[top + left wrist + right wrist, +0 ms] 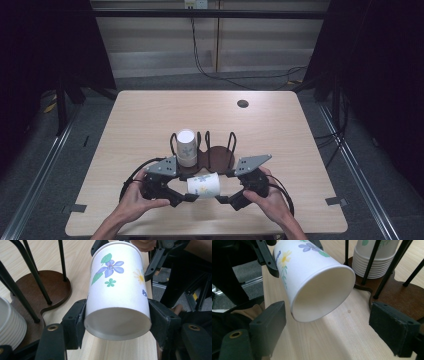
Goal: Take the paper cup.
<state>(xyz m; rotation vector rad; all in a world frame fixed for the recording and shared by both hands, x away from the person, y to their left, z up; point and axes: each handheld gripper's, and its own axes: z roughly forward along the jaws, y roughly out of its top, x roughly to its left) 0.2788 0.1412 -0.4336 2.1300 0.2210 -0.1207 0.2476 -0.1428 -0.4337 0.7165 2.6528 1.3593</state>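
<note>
A white paper cup (204, 185) with printed flowers lies on its side just above the table's front edge, between both hands. My left gripper (187, 196) is shut on the cup's base end (117, 297), with a pad pressed on each side. My right gripper (222, 198) is open, facing the cup's open mouth (312, 272). Its pads (268, 322) stand wide apart, one just under the rim, neither pressing on it.
A dark wooden rack base (220, 156) with black wire loops stands just behind the grippers. It holds a stack of similar cups (186, 147), also seen in the right gripper view (374, 262). A round hole (243, 103) lies in the far tabletop.
</note>
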